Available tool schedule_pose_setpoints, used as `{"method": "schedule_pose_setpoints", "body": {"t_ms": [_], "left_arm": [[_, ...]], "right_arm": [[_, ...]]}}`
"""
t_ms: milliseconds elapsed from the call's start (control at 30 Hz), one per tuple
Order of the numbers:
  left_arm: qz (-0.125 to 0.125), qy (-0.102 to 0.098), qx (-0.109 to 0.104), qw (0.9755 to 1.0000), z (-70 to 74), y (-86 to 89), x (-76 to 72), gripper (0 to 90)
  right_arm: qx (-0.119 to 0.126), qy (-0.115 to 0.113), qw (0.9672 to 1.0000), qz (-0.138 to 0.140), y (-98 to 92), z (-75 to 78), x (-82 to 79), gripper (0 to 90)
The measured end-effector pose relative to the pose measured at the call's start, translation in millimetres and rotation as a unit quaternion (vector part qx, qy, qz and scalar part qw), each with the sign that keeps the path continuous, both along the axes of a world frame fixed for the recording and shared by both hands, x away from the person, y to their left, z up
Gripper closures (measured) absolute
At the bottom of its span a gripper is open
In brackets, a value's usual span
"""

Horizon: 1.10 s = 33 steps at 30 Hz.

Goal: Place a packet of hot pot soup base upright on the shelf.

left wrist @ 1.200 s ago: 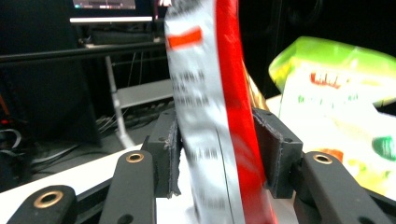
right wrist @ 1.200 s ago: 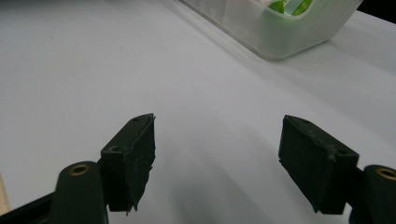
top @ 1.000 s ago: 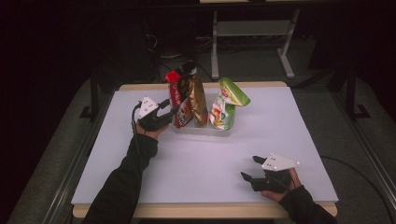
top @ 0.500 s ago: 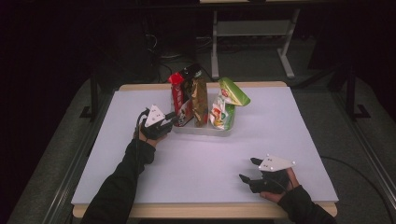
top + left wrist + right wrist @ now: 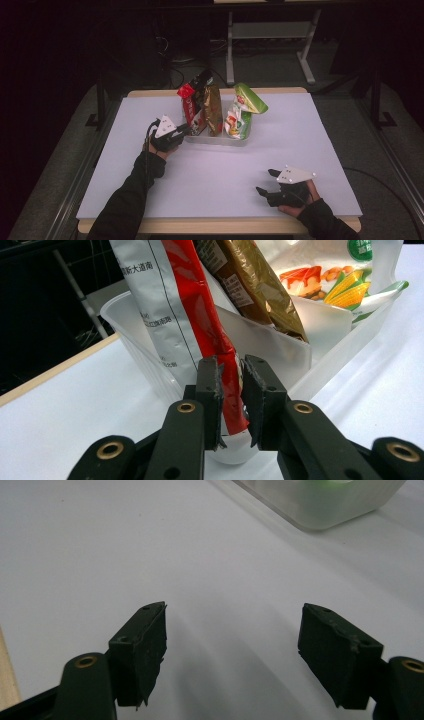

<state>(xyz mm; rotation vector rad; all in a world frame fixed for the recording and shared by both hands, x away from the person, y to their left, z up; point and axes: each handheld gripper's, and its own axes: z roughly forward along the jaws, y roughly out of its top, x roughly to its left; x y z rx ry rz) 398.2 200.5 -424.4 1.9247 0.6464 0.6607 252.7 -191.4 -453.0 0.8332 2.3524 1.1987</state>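
Near edge of white worktop [image 5: 215, 185]: right hand-held gripper [image 5: 265, 186] resting, jaws spread wide, nothing between; farther, left hand-held gripper [image 5: 186, 131], jaws just closed, pinching red-and-white snack bag [image 5: 200, 315] standing in clear plastic tray [image 5: 220, 140].

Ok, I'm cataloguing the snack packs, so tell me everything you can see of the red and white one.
The red and white snack bag is a glossy foil pouch, white with small black print and a red crimped edge seam. It stands upright at the left end of the clear plastic bin, leaning against a gold bag. The left hand-held gripper, whose jaws have just closed, pinches its red seam.
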Motion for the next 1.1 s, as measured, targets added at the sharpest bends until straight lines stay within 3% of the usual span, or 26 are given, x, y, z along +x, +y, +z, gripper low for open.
{"method": "schedule_pose_setpoints", "body": {"t_ms": [167, 233, 433, 667, 1100], "left_arm": [[0.000, 0.001, -0.002, 1.0000, 0.8, -0.4, -1.7, 74.8], [-0.002, 0.003, -0.015, 0.9999, 2.3, 0.5, -3.0, 72.7], [-0.019, 0.003, -0.027, 0.9994, 9.0, 3.6, -10.5, 64.4], [-0.031, -0.004, -0.022, 0.9993, 14.7, 7.4, -23.4, 56.6], [-0.043, -0.006, -0.015, 0.9989, 20.5, 16.7, -39.6, 51.7]], "right_arm": [[-0.002, -0.004, 1.0000, -0.004, -1.4, 1.2, -0.1, 26.6], [-0.004, -0.006, 1.0000, -0.005, -2.4, 1.1, 0.3, 26.6], [-0.013, -0.021, 0.9996, -0.013, -5.3, 2.2, 0.8, 26.6], [-0.015, -0.031, 0.9992, -0.018, -8.3, 4.2, 1.0, 26.8], [-0.022, -0.038, 0.9988, -0.021, -8.6, 6.1, 0.6, 26.9]]}}
